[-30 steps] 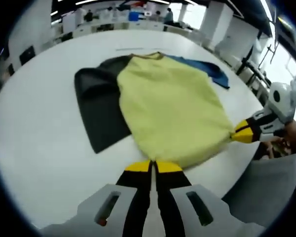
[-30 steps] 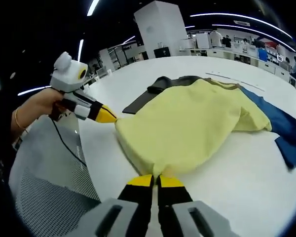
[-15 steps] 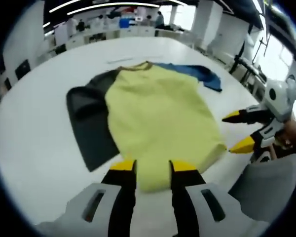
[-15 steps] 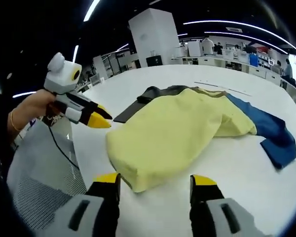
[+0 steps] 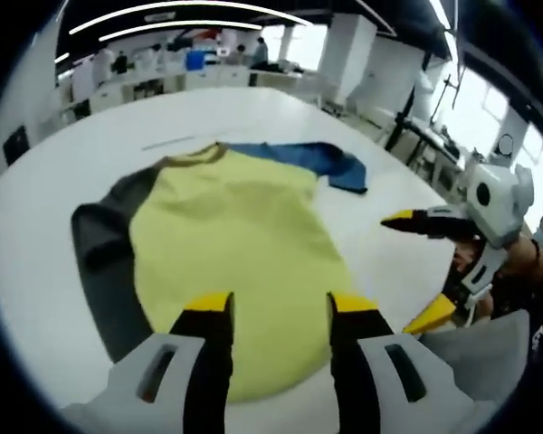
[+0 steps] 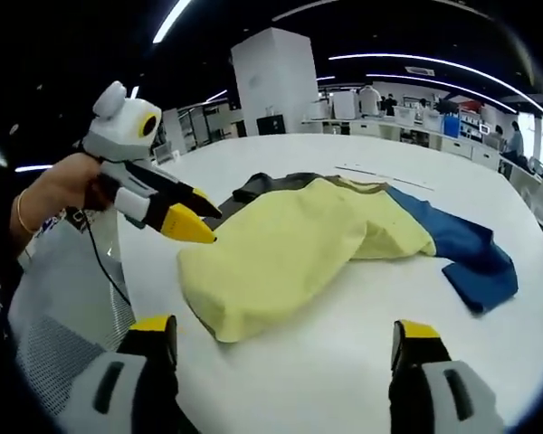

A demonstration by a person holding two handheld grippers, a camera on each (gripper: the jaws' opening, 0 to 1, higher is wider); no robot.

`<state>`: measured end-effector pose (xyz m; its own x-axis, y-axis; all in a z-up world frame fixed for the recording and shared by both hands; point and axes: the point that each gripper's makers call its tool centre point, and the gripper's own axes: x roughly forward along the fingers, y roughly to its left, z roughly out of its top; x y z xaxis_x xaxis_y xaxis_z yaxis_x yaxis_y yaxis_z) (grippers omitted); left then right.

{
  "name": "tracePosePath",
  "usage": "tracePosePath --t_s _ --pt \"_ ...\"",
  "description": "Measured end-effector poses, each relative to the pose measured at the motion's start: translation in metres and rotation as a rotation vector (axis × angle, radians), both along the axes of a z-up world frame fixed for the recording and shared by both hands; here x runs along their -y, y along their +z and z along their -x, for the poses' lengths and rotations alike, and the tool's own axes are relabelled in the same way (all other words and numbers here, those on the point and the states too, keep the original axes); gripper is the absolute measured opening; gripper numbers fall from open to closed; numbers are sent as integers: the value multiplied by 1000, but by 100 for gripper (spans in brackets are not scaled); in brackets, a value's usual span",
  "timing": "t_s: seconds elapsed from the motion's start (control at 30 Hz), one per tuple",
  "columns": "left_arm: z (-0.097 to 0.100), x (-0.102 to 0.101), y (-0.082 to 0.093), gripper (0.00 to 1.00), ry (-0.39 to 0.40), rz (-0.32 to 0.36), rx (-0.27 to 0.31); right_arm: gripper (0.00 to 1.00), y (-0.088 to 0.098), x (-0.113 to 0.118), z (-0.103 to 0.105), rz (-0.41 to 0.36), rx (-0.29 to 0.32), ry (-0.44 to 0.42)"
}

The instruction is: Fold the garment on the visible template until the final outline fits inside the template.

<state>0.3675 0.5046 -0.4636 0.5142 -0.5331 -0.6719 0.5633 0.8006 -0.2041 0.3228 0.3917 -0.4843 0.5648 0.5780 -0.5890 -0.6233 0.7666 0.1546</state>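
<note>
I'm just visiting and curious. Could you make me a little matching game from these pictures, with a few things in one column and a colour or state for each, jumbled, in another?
Things:
1. top garment
2. garment underneath, on the far side
3. garment underneath, on the near side
4. left tongs

Colour or state:
A. dark grey
B. open, holding nothing
C. pale yellow
D. blue

Pairs: 1-C, 2-D, 3-A, 4-B

The right tongs are open too, above the white table.

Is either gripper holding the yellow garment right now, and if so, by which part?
Nothing is held. The left gripper and the right gripper are both open, jaws spread apart, and the yellow garment lies loose on the white table.
</note>
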Motion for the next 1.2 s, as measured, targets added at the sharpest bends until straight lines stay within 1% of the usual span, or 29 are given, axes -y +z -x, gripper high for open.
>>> tracePosePath --t_s 0.1,0.2,0.23,0.3,0.4,0.5,0.57,0.7,0.73,0.77,0.8,0.9,0.93,1.07,1.2 --pt "-1 14 -1 39 -27 -11 -2 99 2 8 0 -7 5 -12" --pt "-1 35 1 40 -62 -7 10 99 4 16 0 -17 13 -23" --pt "-1 38 1 40 -66 -8 12 99 4 17 0 -17 13 -22" --pt "2 53 -3 39 -95 -18 6 99 5 24 0 -20 16 -29" --pt "6 68 -7 40 -126 -24 -4 99 8 32 -1 -27 22 -34" --pt "10 81 -11 39 -157 -49 12 99 8 37 -1 -33 18 -40" --pt "8 84 -14 39 -161 -78 28 99 5 39 0 -35 4 -40" --pt "5 88 -23 39 -162 -130 36 99 1 44 4 -31 -8 -51" --pt "3 84 -27 39 -141 -173 40 99 0 45 4 -30 -10 -53" --pt "2 82 -29 39 -133 -195 47 99 -1 47 5 -27 -12 -58" --pt "2 83 -33 39 -124 -207 40 99 -1 48 5 -26 -12 -59" --pt "1 87 -40 39 -103 -208 32 98 -4 52 5 -21 -15 -70" --pt "1 87 -42 37 -99 -210 28 98 -5 53 5 -22 -18 -74" --pt "-1 83 -53 32 -83 -257 25 97 -5 58 3 -26 -16 -93" --pt "-4 78 -60 23 -69 -265 17 96 -7 61 1 -28 -19 -105"
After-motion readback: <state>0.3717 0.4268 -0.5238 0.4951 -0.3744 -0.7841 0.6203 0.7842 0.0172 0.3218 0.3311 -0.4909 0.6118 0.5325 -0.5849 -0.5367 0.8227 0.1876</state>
